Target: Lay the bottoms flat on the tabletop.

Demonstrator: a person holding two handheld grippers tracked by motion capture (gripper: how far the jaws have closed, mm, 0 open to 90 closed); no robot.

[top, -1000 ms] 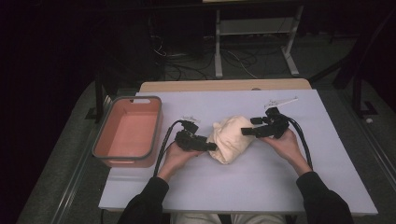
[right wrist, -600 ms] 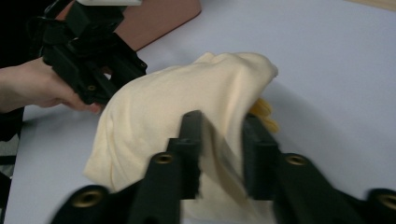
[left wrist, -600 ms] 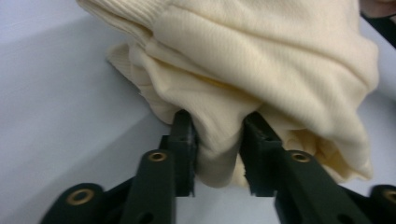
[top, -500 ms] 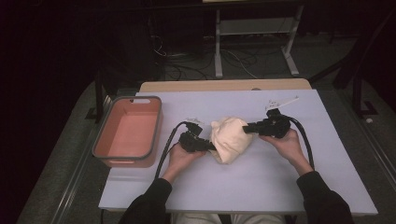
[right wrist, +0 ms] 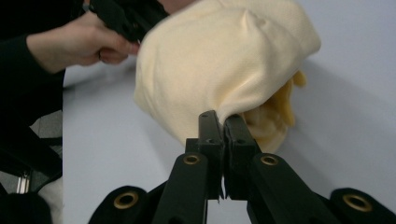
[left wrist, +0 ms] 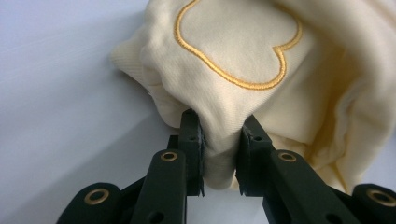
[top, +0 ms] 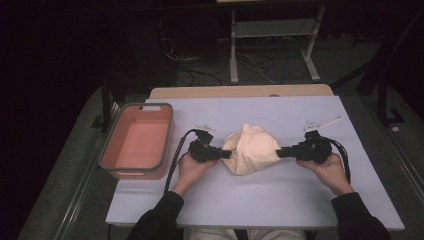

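Cream-coloured cloth, bunched into a soft mound, is seen near the middle of the pale table, stretched between the two grippers. A thick fold at its left side is pinched by the left gripper, whose jaws have just been closing and are now pressed on the fabric from both sides, as is shown close up in the left gripper view; a curved outline stitched in golden thread is visible on the cloth above that fold. A thin edge at the opposite side is clamped by the right gripper, its jaws brought almost together on the fabric. A salmon-pink tub is set well apart at the table's left edge.
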